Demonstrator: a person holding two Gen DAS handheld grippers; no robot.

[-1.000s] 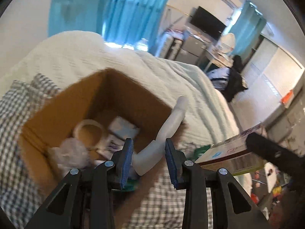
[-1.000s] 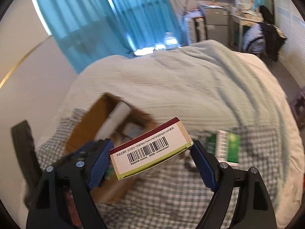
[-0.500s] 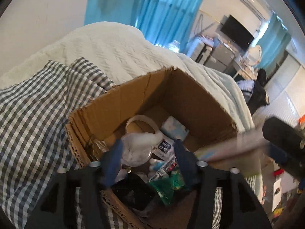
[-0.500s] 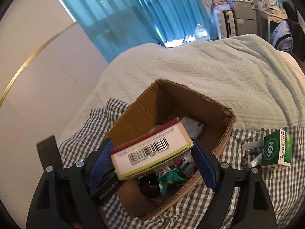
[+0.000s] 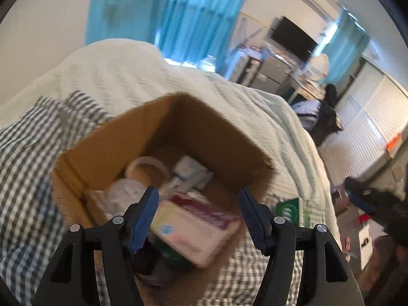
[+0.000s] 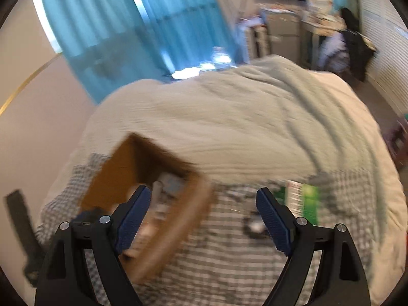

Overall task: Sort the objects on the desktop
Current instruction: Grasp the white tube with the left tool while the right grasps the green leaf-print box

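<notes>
1. Cardboard box is seen open-topped on the checked cloth over the bed, and it is already well filled.
2. Inside, a tape roll, a white crumpled bag, a pale blue packet and a red-and-white carton lying on top can be made out.
3. Left hand-held gripper is held above the box, fingers spread wide, nothing pinched.
4. Right hand-held gripper is likewise spread and empty, pointed between the box and the cloth; heavy blur is noted.
5. Still outside: a green box on the cloth and a small dark item near it, too blurred to be named.
6. Sorting is judged mostly done; those leftovers remain to be collected.
</notes>
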